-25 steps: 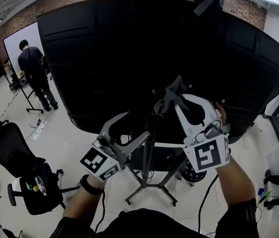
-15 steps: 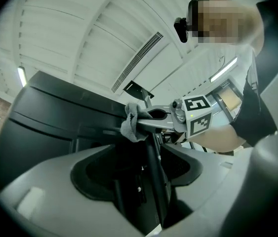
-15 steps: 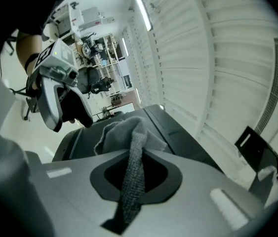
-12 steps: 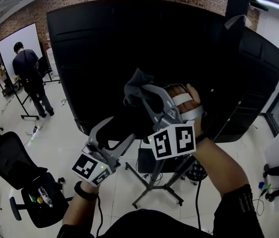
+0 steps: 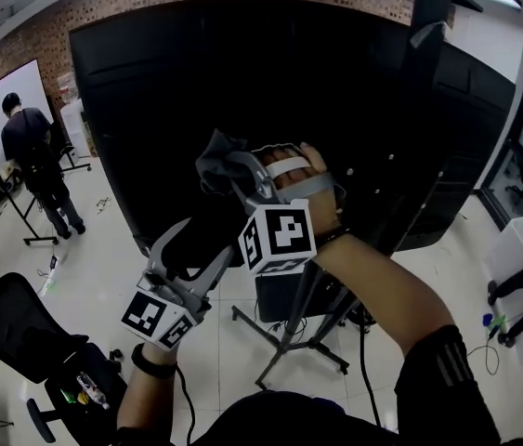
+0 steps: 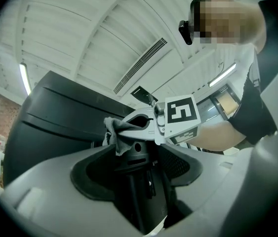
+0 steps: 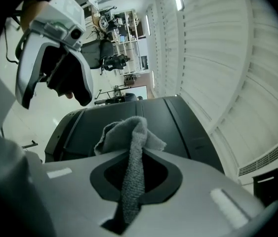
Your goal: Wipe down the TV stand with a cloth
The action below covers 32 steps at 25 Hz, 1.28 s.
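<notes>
Right hand-held gripper (image 7: 135, 154) is clamped on the cloth (image 7: 131, 132) up by the black screen (image 5: 150, 110), left hand-held gripper (image 6: 139, 167) has jaws apart facing the stand pole (image 5: 294, 323); wiping looks early, with pole and legs probably left.

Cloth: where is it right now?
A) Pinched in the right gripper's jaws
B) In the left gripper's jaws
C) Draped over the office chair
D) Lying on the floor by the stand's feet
A. The right gripper view shows the grey cloth running down between the closed jaws of the right gripper, bunched above their tips, while the left gripper has its jaws apart with no cloth in them.
</notes>
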Available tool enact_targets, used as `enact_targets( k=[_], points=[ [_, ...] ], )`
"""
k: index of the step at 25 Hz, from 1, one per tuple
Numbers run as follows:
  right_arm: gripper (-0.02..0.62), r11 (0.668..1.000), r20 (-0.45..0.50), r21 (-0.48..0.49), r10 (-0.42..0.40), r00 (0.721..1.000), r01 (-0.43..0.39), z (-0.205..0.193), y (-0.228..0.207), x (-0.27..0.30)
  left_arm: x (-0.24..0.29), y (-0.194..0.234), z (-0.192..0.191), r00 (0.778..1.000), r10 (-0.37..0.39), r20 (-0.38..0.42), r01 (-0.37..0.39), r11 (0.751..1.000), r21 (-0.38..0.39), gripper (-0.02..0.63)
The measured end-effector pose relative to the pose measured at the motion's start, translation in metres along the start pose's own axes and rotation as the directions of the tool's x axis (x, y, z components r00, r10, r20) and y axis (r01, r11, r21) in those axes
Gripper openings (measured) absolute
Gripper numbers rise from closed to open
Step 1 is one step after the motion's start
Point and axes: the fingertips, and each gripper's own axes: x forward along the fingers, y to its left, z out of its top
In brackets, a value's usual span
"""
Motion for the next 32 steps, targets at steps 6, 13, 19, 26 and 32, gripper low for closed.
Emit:
enact_targets(
  k=[6,13,19,26,32],
  points=[
    [0.015,0.998,-0.12,-0.064,-0.012,0.993,0.005,-0.031,0.003,-0.006,0.004,-0.008,-0.005,0.999,-0.044,0.003,0.044,0.999,-0.027,0.307],
    [0.015,0.993,-0.277,-0.119,-0.019,0.961,-0.015,-0.069,-0.001,-0.027,0.021,-0.027,-0.007,0.993,-0.118,0.019,0.118,0.991,-0.056,0.307],
    [0.015,0.991,-0.351,-0.131,-0.015,0.936,-0.033,-0.095,0.002,-0.042,0.031,-0.037,-0.015,0.987,-0.162,0.022,0.163,0.982,-0.092,0.307],
    [0.015,0.999,-0.252,-0.05,-0.017,0.968,0.004,-0.063,-0.003,-0.054,0.02,-0.03,-0.02,0.988,-0.155,0.002,0.154,0.983,-0.102,0.307],
    [0.015,0.998,-0.14,-0.056,0.034,0.99,-0.042,-0.018,0.029,-0.028,-0.001,-0.012,-0.026,0.995,-0.099,-0.021,0.096,0.99,-0.1,0.307]
  ],
)
